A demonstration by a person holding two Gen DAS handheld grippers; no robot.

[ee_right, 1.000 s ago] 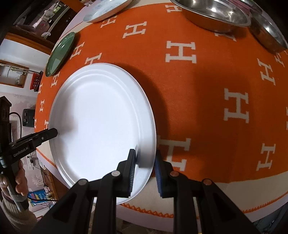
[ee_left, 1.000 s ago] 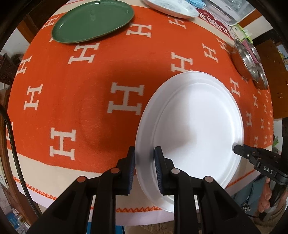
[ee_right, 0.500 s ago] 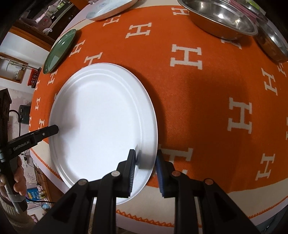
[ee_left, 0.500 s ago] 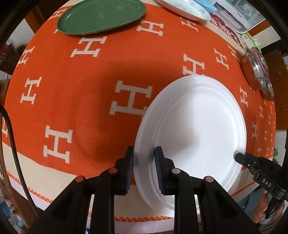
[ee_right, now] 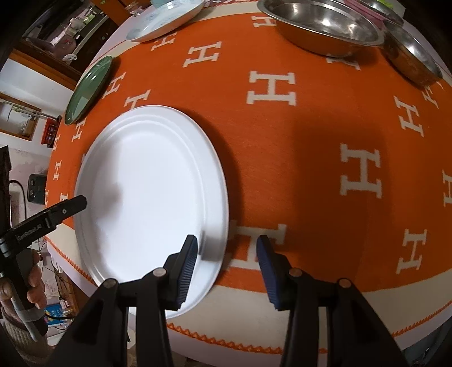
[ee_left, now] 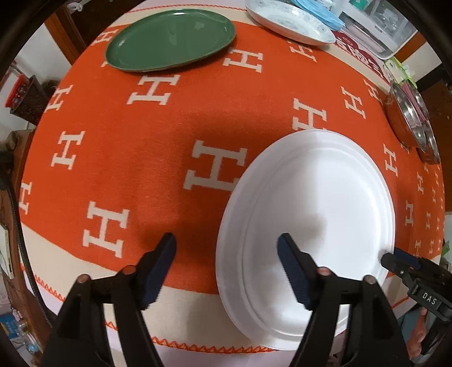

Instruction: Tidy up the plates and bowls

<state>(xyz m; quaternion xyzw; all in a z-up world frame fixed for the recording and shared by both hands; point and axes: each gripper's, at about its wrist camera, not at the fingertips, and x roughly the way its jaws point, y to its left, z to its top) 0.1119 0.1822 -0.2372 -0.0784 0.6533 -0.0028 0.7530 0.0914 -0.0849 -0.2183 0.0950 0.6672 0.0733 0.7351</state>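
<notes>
A large white oval plate point(ee_left: 310, 214) point(ee_right: 152, 192) lies flat on the orange H-patterned cloth point(ee_left: 175, 146) near the table's front edge. My left gripper point(ee_left: 226, 248) straddles its left rim, jaws opening, pads clear of the plate. My right gripper point(ee_right: 226, 248) straddles the opposite rim, its jaws also opening and no longer pressing. In each wrist view the other gripper's tip shows at the plate's far edge: the right gripper point(ee_left: 401, 262) and the left gripper point(ee_right: 70, 206). A green oval plate point(ee_left: 172, 39) point(ee_right: 87, 90) and a patterned white plate point(ee_left: 291, 22) point(ee_right: 166, 17) lie at the back.
Two steel bowls point(ee_right: 325, 25) point(ee_right: 412, 59) stand at the far right of the table, seen also as steel bowls point(ee_left: 409, 118) from the left wrist. A clear plastic box point(ee_left: 378, 25) sits behind the patterned plate. A person's hand point(ee_right: 34, 282) holds the left gripper's handle.
Both grippers were shut on the white plate's rims; now both sets of jaws have spread and released it. The plate rests on the cloth in nearly the same place.
</notes>
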